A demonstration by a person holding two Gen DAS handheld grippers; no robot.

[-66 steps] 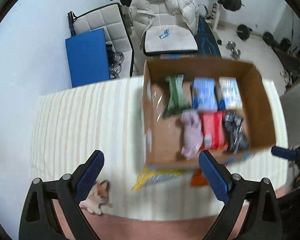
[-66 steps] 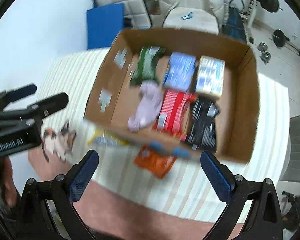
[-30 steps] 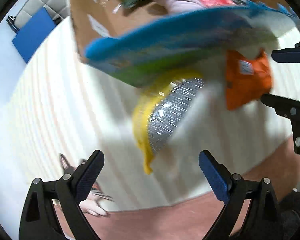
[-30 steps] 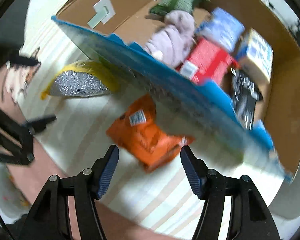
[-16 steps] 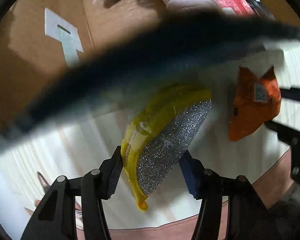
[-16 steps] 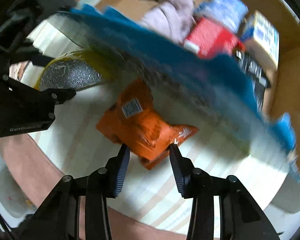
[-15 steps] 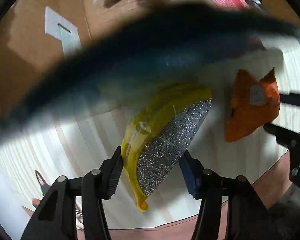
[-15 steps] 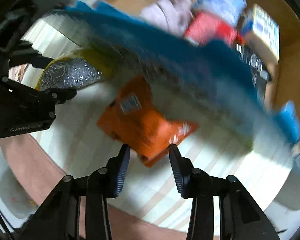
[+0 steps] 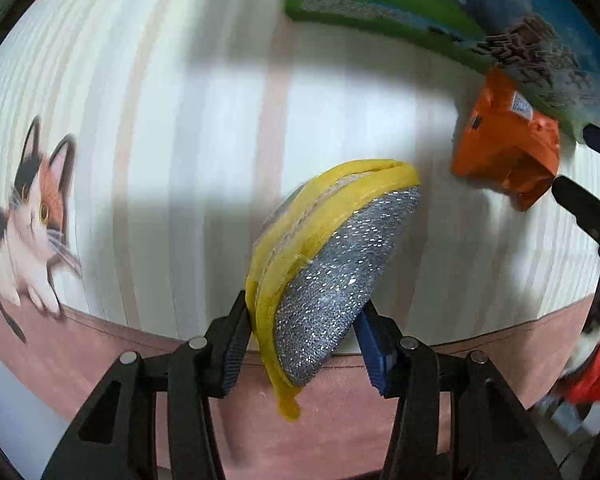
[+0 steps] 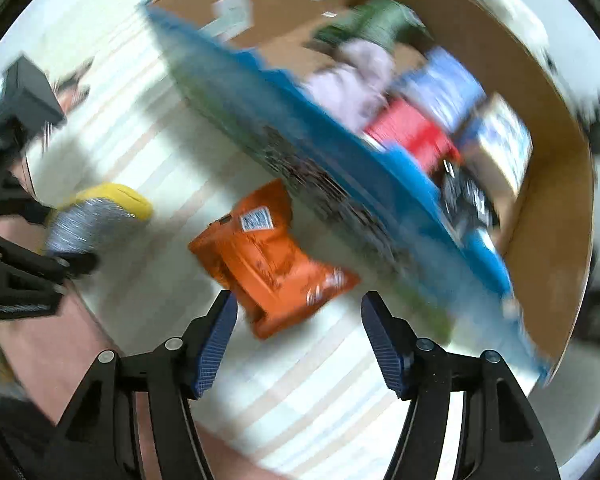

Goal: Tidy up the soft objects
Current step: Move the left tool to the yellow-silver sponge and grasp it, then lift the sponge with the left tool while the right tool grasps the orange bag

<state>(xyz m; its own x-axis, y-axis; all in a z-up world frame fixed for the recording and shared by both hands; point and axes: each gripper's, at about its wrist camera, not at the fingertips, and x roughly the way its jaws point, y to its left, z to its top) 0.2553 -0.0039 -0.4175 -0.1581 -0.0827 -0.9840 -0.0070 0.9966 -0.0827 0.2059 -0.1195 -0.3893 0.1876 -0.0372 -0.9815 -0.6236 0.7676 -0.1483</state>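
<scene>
My left gripper [image 9: 300, 332] is shut on a yellow sponge with a silver scouring face [image 9: 332, 268], held over the striped tablecloth [image 9: 160, 120]. The sponge also shows at the left of the right wrist view [image 10: 96, 216]. An orange soft packet [image 10: 268, 252] lies on the cloth just ahead of my right gripper [image 10: 296, 340], whose jaws stand apart around its near end without clearly pressing it. The packet also shows in the left wrist view [image 9: 508, 152]. Behind it stands the cardboard box [image 10: 548, 184] with a blue printed flap, holding a lilac plush and several packets.
A cat print [image 9: 28, 216] marks the cloth at the left. The pink table border [image 9: 340, 420] runs along the near edge. The box's blue and green flap [image 9: 420, 8] hangs over the cloth at the top right.
My left gripper has drawn back from under the box flap with the sponge in it. My right gripper has opened wider near the orange packet.
</scene>
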